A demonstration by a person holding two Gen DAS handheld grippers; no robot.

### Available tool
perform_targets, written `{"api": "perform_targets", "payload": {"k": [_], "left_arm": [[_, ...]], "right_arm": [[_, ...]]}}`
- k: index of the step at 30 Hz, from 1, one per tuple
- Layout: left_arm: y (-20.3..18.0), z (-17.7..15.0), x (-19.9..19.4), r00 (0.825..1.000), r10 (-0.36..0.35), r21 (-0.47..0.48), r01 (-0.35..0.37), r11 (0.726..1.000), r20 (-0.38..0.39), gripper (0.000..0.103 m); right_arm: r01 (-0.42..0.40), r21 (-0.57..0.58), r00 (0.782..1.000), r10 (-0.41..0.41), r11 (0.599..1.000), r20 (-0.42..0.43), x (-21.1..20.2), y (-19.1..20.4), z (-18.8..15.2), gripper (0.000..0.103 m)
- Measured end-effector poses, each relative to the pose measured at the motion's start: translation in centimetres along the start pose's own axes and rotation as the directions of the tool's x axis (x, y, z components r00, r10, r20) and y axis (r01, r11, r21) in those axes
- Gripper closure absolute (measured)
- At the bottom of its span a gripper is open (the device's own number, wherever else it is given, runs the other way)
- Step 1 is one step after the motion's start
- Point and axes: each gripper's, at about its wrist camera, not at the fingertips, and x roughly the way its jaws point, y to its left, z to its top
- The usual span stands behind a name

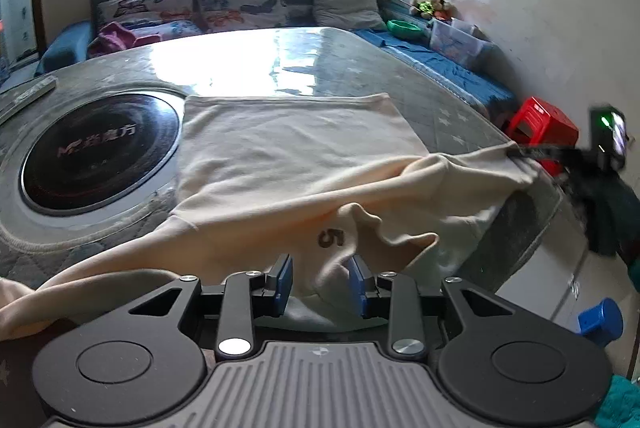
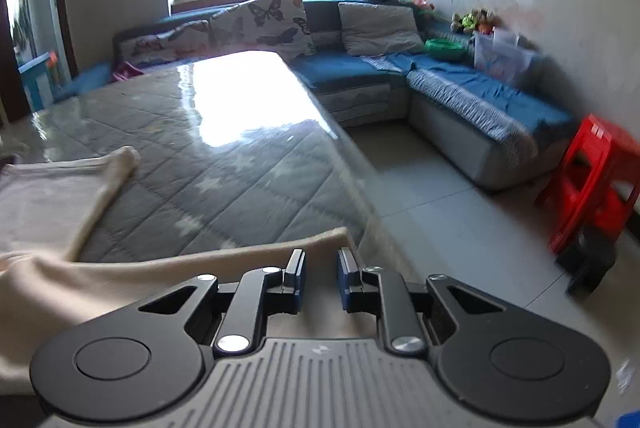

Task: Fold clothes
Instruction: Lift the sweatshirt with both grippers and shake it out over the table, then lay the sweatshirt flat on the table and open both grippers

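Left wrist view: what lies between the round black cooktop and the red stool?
The cream garment, spread over the quilted table cover, fills that stretch between cooktop and stool in the left wrist view.

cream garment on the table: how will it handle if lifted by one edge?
Probably floppy: the cream garment already sags and bunches in wrinkles near the left claw. Likely light, since a pinched end stretches up off the table toward the right claw without dragging the rest. It may slide easily, as the table cover looks glossy.
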Motion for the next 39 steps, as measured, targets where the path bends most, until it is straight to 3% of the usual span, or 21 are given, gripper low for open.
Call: {"api": "perform_targets", "payload": {"k": [4, 7, 9, 12, 15, 18, 21, 23, 26, 29, 31, 33, 37, 39], "left_arm": [[-0.8, 0.4, 0.5, 1.0, -0.006, 0.037, 0.006, 0.999, 0.007, 0.068], [-1.3, 0.6, 1.3, 1.0, -0.011, 0.063, 0.01, 0.998, 0.001, 0.068], [-1.6, 0.7, 2.0, 1.0, -0.007, 0.085, 0.008, 0.996, -0.006, 0.068], [-2.0, 0.6, 3.1, 1.0, 0.011, 0.126, -0.009, 0.992, -0.017, 0.068], [-2.2, 0.2, 3.8, 0.999, 0.028, 0.153, -0.025, 0.988, -0.02, 0.072], [-2.1, -0.1, 4.0, 0.999, 0.036, 0.158, -0.033, 0.987, -0.017, 0.091], [-1.8, -0.4, 3.2, 0.999, 0.037, 0.141, -0.038, 0.989, 0.009, 0.098], [-1.7, -0.5, 2.4, 0.999, 0.034, 0.131, -0.038, 0.991, 0.033, 0.099], [-1.8, -0.6, 1.3, 0.998, 0.027, 0.123, -0.035, 0.992, 0.065, 0.1], [-1.8, -0.9, 0.4, 0.996, 0.018, 0.12, -0.029, 0.992, 0.089, 0.101], [-1.9, -1.1, -0.1, 0.995, 0.008, 0.127, -0.02, 0.992, 0.101, 0.101], [-2.0, -1.4, -0.4, 0.995, 0.007, 0.135, -0.021, 0.991, 0.103, 0.101], [-2.3, -1.6, -0.3, 0.994, -0.001, 0.165, -0.017, 0.986, 0.109, 0.098], [-2.7, -1.5, -0.1, 0.994, 0.0, 0.182, -0.02, 0.983, 0.112, 0.089]], "right_arm": [[-0.01, -0.043, 1.0, 0.011, 0.999, 0.016, -0.2, 1.1, 1.8, 0.086], [-0.086, -0.118, 0.995, 0.092, 0.989, 0.044, -2.2, 3.2, 2.4, 0.084], [-0.167, -0.173, 0.983, 0.177, 0.971, 0.043, -4.1, 4.9, 2.5, 0.077], [-0.3, -0.247, 0.95, 0.311, 0.921, 0.004, -6.5, 7.8, 2.0, 0.077], [-0.43, -0.311, 0.899, 0.435, 0.847, -0.058, -8.2, 11.1, 1.2, 0.076], [-0.511, -0.362, 0.854, 0.507, 0.78, -0.113, -9.0, 14.2, 0.1, 0.072], [-0.567, -0.411, 0.817, 0.551, 0.714, -0.169, -9.6, 17.6, -1.1, 0.072], [-0.581, -0.446, 0.805, 0.561, 0.681, -0.193, -9.6, 19.1, -1.9, 0.072], [-0.585, -0.496, 0.799, 0.56, 0.642, -0.217, -9.3, 21.0, -3.5, 0.072], [-0.58, -0.516, 0.803, 0.548, 0.631, -0.232, -9.2, 22.1, -4.7, 0.075], [-0.533, -0.558, 0.833, 0.513, 0.637, -0.21, -9.1, 22.5, -5.3, 0.092], [-0.504, -0.57, 0.85, 0.489, 0.649, -0.194, -9.1, 22.2, -5.6, 0.096], [-0.502, -0.558, 0.849, 0.499, 0.661, -0.173, -10.0, 21.3, -5.2, 0.099], [-0.507, -0.554, 0.845, 0.508, 0.66, -0.168, -10.5, 21.0, -5.0, 0.099]]}}
